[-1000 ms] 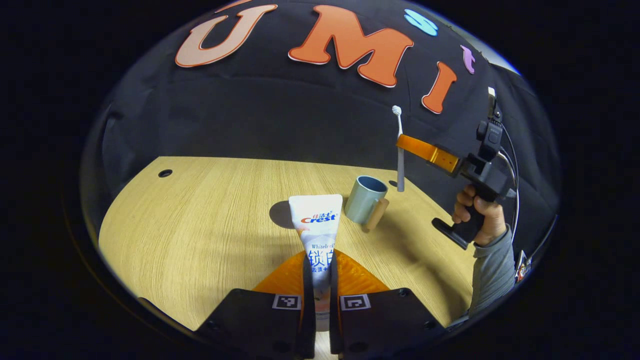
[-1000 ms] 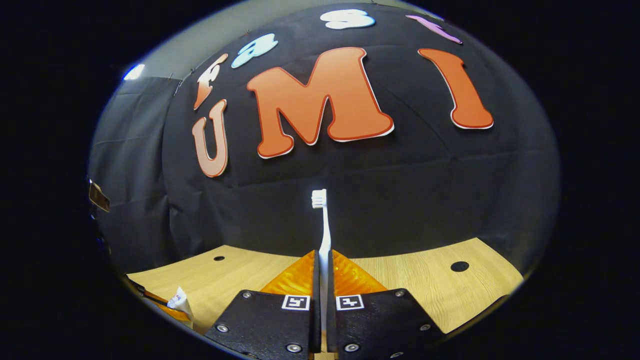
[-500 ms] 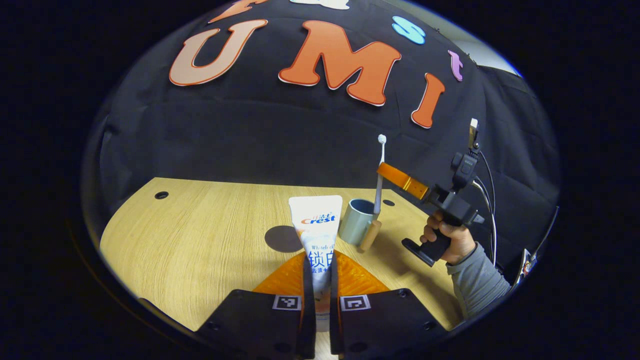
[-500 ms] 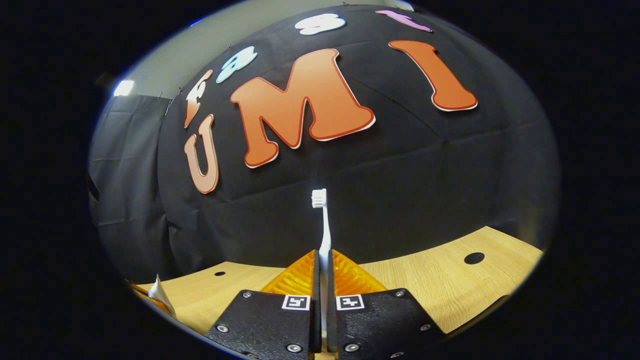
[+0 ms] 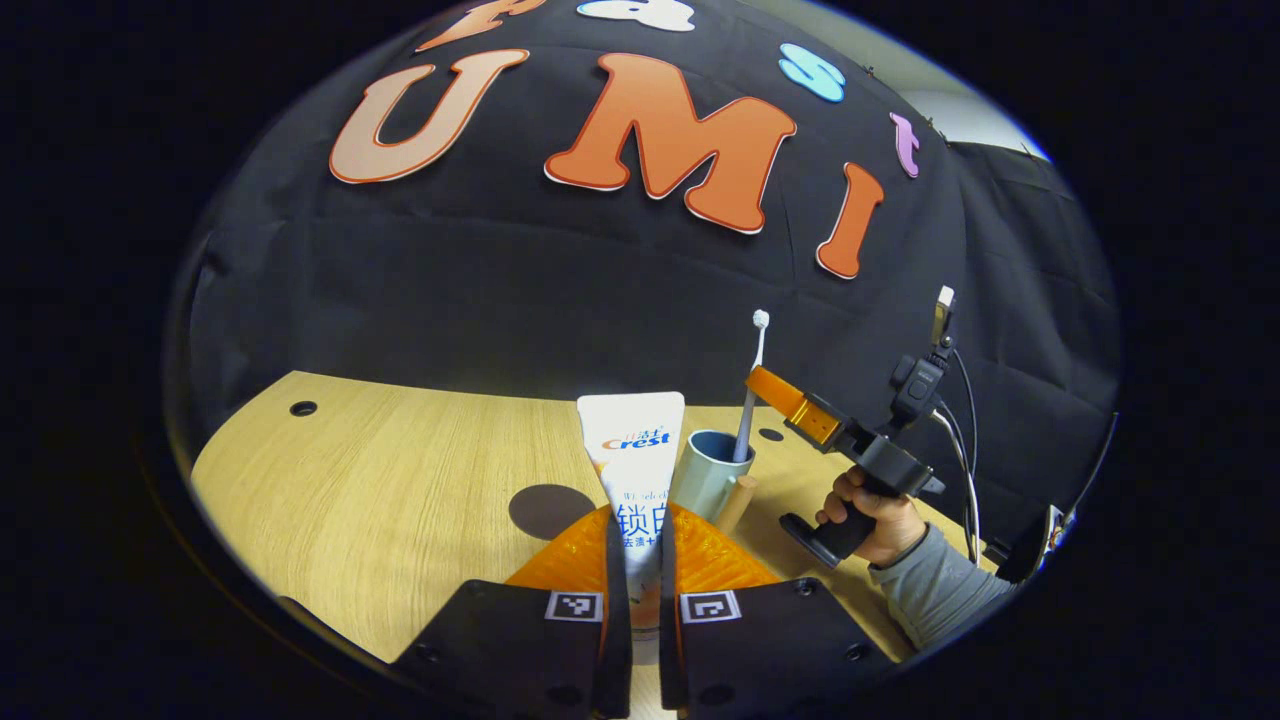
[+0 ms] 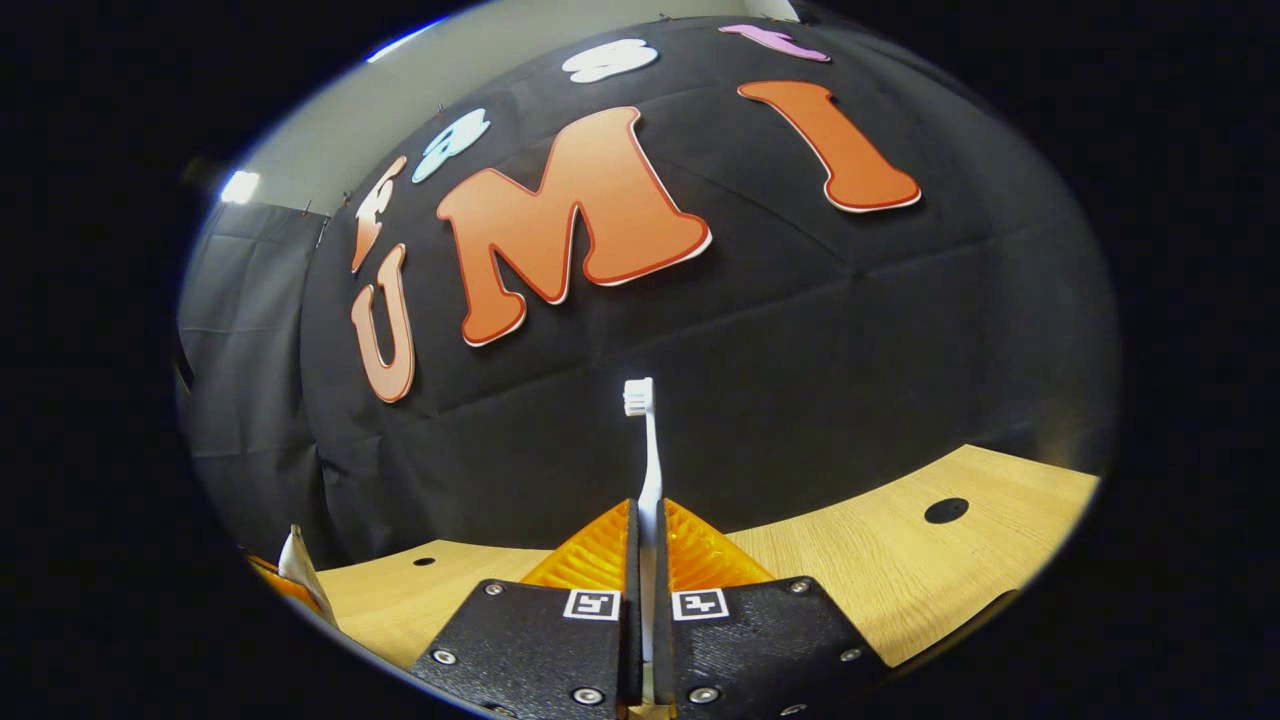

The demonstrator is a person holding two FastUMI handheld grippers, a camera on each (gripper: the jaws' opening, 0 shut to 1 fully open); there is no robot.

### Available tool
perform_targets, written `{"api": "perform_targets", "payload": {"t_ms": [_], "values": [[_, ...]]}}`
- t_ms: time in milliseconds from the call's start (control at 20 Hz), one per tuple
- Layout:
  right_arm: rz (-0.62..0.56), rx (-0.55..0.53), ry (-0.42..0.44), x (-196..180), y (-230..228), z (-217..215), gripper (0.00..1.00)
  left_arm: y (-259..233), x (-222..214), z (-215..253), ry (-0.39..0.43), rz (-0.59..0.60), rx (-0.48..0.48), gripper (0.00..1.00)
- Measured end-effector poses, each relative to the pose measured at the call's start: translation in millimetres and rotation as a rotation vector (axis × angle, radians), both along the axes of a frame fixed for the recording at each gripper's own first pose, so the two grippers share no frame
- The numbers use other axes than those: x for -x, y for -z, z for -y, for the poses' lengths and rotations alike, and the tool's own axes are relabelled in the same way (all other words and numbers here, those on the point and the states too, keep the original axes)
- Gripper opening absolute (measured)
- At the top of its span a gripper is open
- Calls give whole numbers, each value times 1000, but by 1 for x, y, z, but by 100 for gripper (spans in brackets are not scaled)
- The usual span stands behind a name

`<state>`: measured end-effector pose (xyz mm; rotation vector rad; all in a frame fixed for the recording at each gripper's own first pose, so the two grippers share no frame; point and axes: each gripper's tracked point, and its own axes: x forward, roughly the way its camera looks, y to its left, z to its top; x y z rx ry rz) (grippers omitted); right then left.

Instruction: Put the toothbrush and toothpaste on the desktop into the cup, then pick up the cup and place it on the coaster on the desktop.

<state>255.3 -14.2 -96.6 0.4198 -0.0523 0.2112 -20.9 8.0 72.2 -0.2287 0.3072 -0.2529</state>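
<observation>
My left gripper is shut on a white toothpaste tube, held upright above the wooden desktop. Just right of the tube stands a grey-blue cup with a wooden handle. In the left gripper view the right gripper, held by a hand, is over the cup with the white toothbrush, whose lower end dips inside the cup's rim. A dark round coaster lies left of the cup. In the right gripper view my right gripper is shut on the toothbrush, bristles up.
Small round holes pierce the desktop, one at the far left and one at the right. The toothpaste's tip peeks in at the left edge of the right gripper view. Black cloth walls the back.
The right gripper has carried the toothbrush left and down, from beside the cup to over it; its lower end now sits inside the rim. The left gripper, holding the toothpaste, has tilted slightly.
</observation>
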Motion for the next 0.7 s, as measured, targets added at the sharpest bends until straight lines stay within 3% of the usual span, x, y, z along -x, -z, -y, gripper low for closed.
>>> {"api": "perform_targets", "payload": {"t_ms": [700], "values": [[-7, 24, 13, 11, 22, 12, 6, -72, -65, 38, -52, 360, 19, 14]]}}
